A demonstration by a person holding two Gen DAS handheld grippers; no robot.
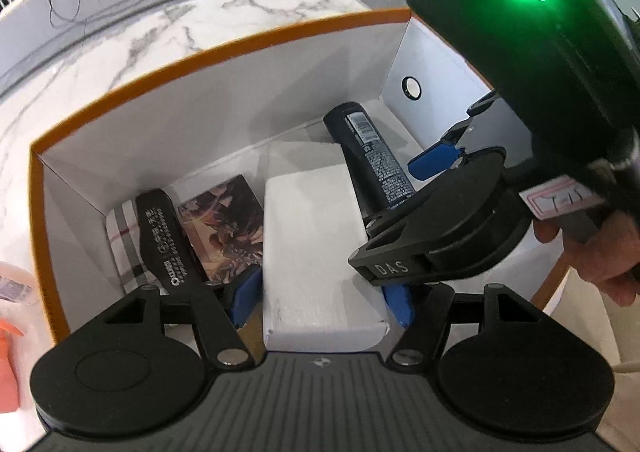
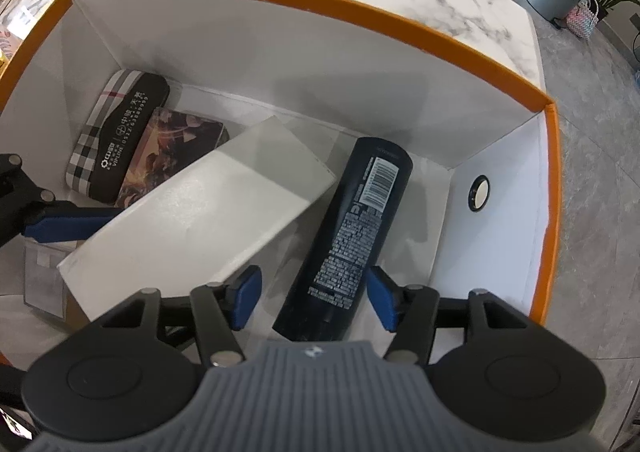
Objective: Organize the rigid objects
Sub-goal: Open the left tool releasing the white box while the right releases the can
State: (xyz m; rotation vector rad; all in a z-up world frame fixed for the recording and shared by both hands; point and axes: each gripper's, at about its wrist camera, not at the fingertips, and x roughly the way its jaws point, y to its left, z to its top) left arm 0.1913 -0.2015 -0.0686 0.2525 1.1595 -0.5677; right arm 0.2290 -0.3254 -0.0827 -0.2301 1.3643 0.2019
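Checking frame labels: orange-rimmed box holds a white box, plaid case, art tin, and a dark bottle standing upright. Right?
Not upright: the dark bottle lies on its side on the orange-rimmed box floor, beside the white box, as the right wrist view shows. The rest holds.

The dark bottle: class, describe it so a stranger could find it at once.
Start at the orange-rimmed box on the marble counter. Inside, right of the white carton, lies the dark bottle, between the open pads of the right claw. It alone is cylindrical, with a barcode and white small print.
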